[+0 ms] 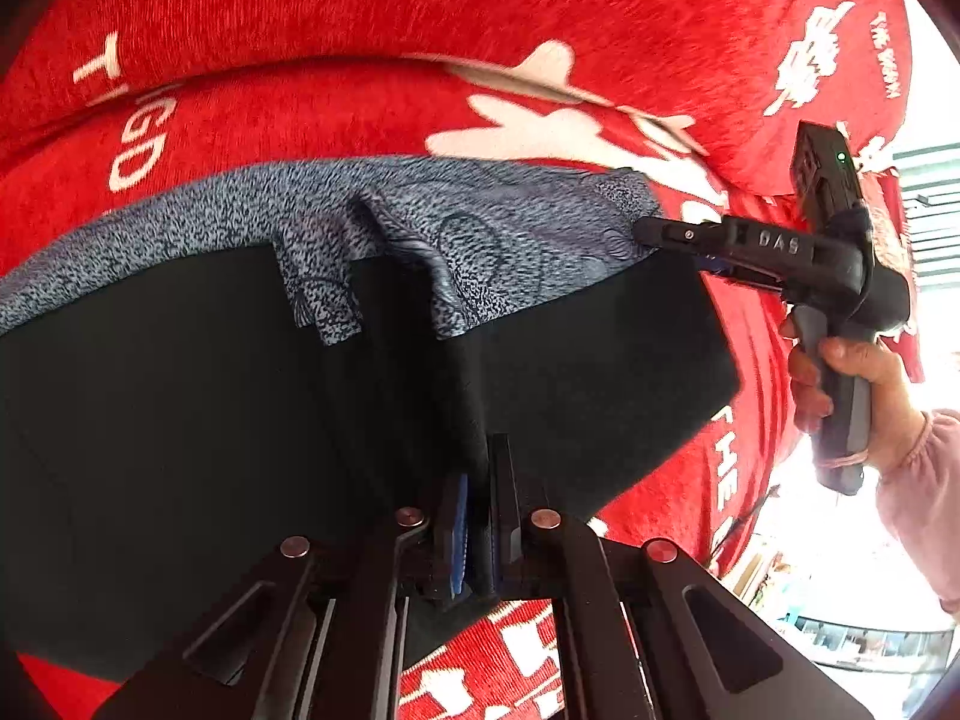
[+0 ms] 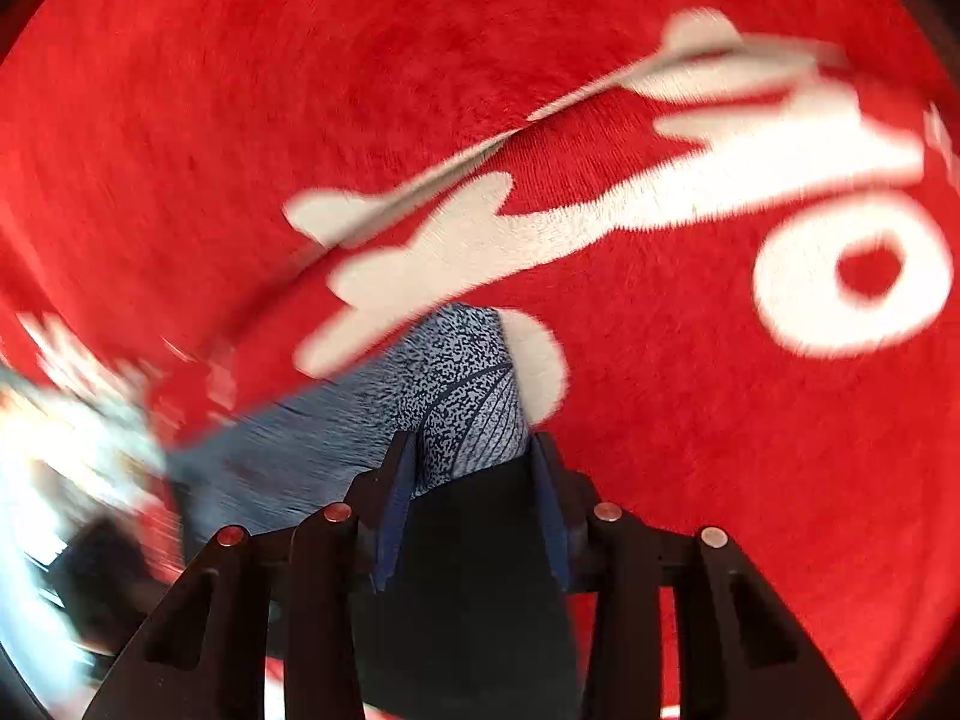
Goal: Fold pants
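- Left gripper [image 1: 477,516]: fingers closed on the pants [image 1: 372,384] at lower centre.
- Right gripper [image 2: 474,480]: clamped on the pants' patterned edge (mid-right, left view).
- Pants span the red blanket [image 1: 420,12].

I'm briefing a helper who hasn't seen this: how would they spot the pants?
A red blanket with white lettering covers the whole surface. The pants hang over it, pinched by both grippers. They alone are black, with a blue-grey speckled lining.

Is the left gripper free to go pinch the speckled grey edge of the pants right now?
Probably not: the left gripper is shut on the pants, so it would have to let go first.
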### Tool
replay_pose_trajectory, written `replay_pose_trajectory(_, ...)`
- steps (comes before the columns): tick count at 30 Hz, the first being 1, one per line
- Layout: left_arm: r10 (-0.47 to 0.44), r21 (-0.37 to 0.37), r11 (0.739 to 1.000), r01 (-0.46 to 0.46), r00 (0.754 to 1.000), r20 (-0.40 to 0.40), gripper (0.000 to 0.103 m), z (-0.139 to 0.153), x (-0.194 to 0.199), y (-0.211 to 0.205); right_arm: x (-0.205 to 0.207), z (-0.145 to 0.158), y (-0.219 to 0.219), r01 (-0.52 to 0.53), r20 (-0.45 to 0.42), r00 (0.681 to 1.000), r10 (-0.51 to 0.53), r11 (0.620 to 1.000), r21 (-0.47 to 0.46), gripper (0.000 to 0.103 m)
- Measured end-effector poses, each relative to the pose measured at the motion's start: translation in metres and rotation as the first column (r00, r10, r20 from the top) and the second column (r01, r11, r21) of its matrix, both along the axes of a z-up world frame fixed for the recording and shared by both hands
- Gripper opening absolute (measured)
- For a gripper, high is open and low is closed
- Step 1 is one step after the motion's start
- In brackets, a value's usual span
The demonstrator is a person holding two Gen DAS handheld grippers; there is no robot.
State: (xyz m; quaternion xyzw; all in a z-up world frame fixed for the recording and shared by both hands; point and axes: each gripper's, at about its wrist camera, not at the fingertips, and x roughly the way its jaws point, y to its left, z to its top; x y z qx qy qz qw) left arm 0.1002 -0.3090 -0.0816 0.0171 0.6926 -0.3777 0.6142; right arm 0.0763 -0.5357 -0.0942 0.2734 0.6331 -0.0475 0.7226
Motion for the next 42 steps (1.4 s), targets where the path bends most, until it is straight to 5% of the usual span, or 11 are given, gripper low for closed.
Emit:
replay_pose_trajectory(1,0.007,0.006,1.0,-0.007,1.0,0.003,0.005,-0.001,0.0,-0.001,0.006,-0.004,0.009,-0.066,-0.019,0.998,0.065,0.993,-0.096,0.063)
replay_pose_trajectory(4,0.004,0.033,0.999,-0.005,1.0,0.028,0.018,0.005,-0.003,-0.002,0.014,-0.002,0.02,-0.08,-0.04,0.996,0.074,0.978,-0.191,0.07)
replay_pose_trajectory(6,-0.006,0.065,0.998,0.002,0.997,0.073,0.039,0.013,-0.006,-0.001,0.013,0.005,0.026,-0.07,-0.035,0.997,0.065,0.982,-0.175,0.068)
replay_pose_trajectory(7,-0.004,0.086,0.996,-0.004,0.996,0.094,0.068,0.017,-0.007,0.001,0.011,0.01,0.031,-0.072,-0.03,0.997,0.068,0.978,-0.194,0.065)
replay_pose_trajectory(8,0.011,0.091,0.996,-0.023,0.992,0.122,0.075,0.022,-0.008,0.005,0.007,0.02,0.039,-0.084,-0.016,0.996,0.082,0.967,-0.24,0.064)
replay_pose_trajectory(11,0.036,0.105,0.993,-0.052,0.987,0.154,0.075,0.032,-0.008,0.017,-0.001,0.052,0.069,-0.11,0.072,0.988,0.137,0.948,-0.3,0.051)
replay_pose_trajectory(13,0.046,0.142,0.987,-0.073,0.982,0.181,0.075,0.032,-0.007,0.024,-0.004,0.064,0.092,-0.139,0.131,0.976,0.173,0.962,-0.236,0.03)
replay_pose_trajectory(16,0.058,0.198,0.975,-0.101,0.975,0.213,0.075,0.032,-0.007,0.039,0.004,0.053,0.133,-0.2,0.14,0.968,0.208,0.977,-0.07,0.022)
replay_pose_trajectory(22,0.101,0.309,0.935,-0.175,0.965,0.241,0.075,0.02,-0.003,0.078,0.025,-0.003,0.194,-0.17,0.082,0.984,0.16,0.976,0.139,0.022)
replay_pose_trajectory(31,0.152,0.355,0.906,-0.23,0.961,0.233,0.075,0.022,-0.008,0.115,-0.008,0.009,0.233,-0.251,0.051,0.967,0.248,0.964,0.087,0.024)
replay_pose_trajectory(42,0.158,0.361,0.902,-0.235,0.961,0.228,0.075,0.039,-0.022,0.137,-0.059,0.038,0.25,-0.255,-0.019,0.966,0.257,0.964,0.077,0.052)
